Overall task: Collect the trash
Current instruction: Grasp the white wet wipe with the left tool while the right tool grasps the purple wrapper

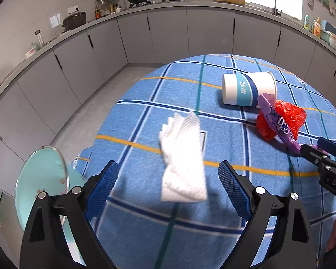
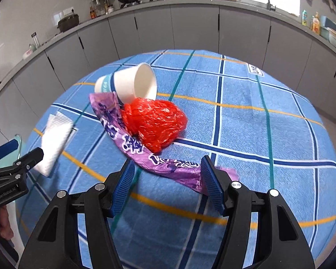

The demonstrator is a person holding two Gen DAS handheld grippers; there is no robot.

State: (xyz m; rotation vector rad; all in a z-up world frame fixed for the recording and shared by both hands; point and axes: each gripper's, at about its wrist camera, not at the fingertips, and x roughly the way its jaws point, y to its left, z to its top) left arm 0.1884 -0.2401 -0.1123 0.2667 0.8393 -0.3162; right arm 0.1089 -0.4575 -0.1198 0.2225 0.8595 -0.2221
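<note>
A: Where does the left wrist view look from?

B: From behind the left gripper (image 1: 168, 179), low over the near edge of the tablecloth (image 1: 235, 139), facing the cabinets (image 1: 168, 33), with the paper towel (image 1: 183, 157) close ahead.

A: And the right wrist view?

B: Behind the right gripper (image 2: 166, 182), facing the same way, close above the purple wrapper (image 2: 168, 163).

A: What do they share?

B: The cup (image 1: 248, 89), red bag (image 1: 286, 118), wrapper and towel; each also catches the other gripper at its edge, and the same counter (image 2: 190, 2) runs behind
</note>
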